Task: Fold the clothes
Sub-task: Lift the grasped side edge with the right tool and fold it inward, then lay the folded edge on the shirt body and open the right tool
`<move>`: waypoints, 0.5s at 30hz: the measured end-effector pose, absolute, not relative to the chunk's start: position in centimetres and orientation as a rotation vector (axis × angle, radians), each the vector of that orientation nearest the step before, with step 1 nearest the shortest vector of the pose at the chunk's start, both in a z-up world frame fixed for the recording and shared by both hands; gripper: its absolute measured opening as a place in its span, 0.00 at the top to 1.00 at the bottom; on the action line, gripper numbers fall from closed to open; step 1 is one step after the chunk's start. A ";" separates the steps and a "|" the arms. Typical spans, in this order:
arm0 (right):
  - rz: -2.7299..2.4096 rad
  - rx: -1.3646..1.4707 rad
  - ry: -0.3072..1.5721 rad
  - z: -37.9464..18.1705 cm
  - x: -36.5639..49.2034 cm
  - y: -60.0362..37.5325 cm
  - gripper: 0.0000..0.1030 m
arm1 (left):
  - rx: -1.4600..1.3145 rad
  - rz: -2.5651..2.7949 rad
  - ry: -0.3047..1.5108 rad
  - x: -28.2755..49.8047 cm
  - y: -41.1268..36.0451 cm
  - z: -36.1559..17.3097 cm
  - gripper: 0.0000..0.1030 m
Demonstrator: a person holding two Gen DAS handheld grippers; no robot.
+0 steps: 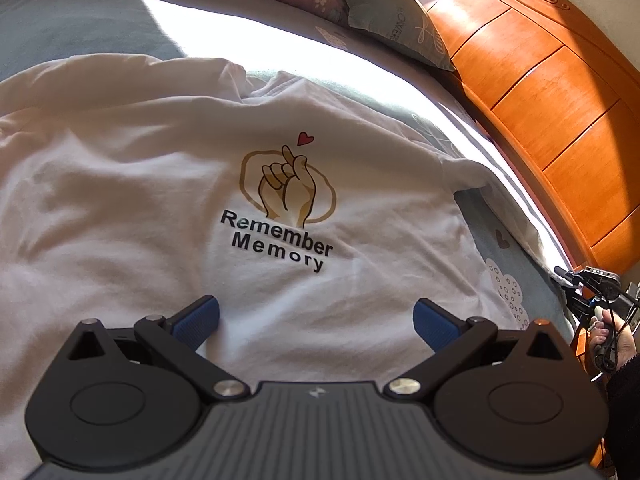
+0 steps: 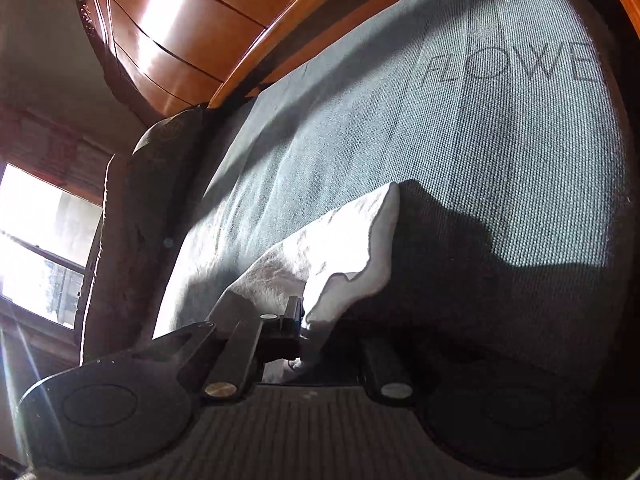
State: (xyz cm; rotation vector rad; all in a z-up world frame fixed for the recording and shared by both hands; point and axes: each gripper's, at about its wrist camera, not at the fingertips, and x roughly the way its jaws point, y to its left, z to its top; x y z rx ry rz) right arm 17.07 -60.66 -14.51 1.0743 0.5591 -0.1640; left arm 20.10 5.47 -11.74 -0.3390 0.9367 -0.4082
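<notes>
White T-shirt (image 1: 168, 184) lay spread on the bed (image 1: 80, 24), right gripper (image 2: 304, 332) clamped on its edge for folding, left gripper (image 1: 316, 320) spread apart above.

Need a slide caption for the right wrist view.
Right gripper shut on white shirt edge, over grey bedsheet.

White T-shirt (image 1: 168, 184) spread print-up on bed (wrinkled, "Remember Memory" graphic); edge pinched in fingers.

A white cotton T-shirt with a printed hand emblem (image 1: 200, 184) lies spread on the grey-blue woven bedsheet (image 1: 72, 24). Behind it, a grey-green printed pillow (image 1: 396, 24) leans against the curved orange wooden headboard (image 1: 560, 120), which runs along the bed's right side. The left gripper (image 1: 316, 320) hovers over the shirt's near part.
</notes>
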 end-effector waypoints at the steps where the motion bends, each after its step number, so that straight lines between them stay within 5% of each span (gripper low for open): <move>1: -0.153 1.045 0.559 -13.8 17.3 -60.7 0.90 | -0.337 -0.408 0.937 20.1 5.5 -11.7 0.01; 15: -0.193 0.735 0.641 -7.6 21.8 -64.9 0.91 | -0.316 -0.403 0.953 20.3 5.3 -11.6 0.01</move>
